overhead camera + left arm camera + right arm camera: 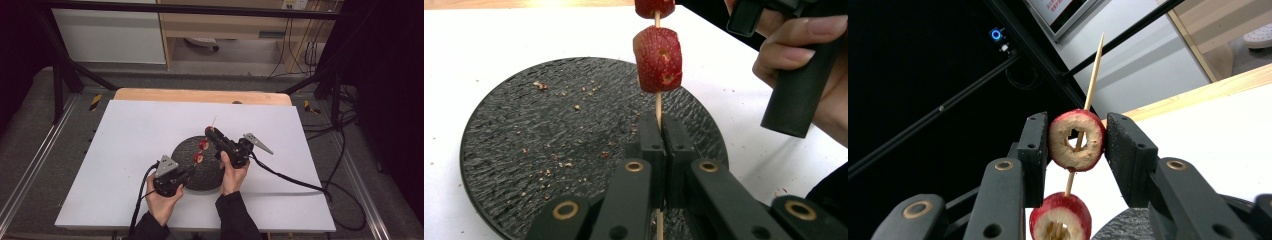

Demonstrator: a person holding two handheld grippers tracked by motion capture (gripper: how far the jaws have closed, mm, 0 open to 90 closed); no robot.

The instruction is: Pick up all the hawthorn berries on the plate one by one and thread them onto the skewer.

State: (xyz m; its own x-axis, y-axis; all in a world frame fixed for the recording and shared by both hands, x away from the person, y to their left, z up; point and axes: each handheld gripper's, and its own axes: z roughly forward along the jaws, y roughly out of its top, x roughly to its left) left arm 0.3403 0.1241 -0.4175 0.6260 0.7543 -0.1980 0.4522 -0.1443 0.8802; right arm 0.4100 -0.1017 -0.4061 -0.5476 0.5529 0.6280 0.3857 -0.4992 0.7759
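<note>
Left gripper (186, 175), held in the person's left hand (162, 197) at the near left rim of the dark round plate (514, 150): jaws fully closed, pinching the blunt lower end of a thin wooden skewer (658, 107). The skewer runs up and away from its tips over the plate.

Just beyond the left gripper's tips sits the first red fruit ring (658, 59), already threaded on and free of either gripper. Crumbs of fruit lie scattered on the plate below it.

Farther along the stick, the right gripper (1077, 142), in the right hand (234, 175), has its jaws closed on the second fruit ring (1076, 140), pads pressing both sides, skewer through its core hole. The pointed tip sticks out past this ring.

Progress, as I judge it: two pieces are on and the second looks midway through being slid down toward the first. Left to do: seat it, release, add any more pieces.

Writing: a red-and-white sign in the right gripper view's top edge, too small to read. No brands legible.
</note>
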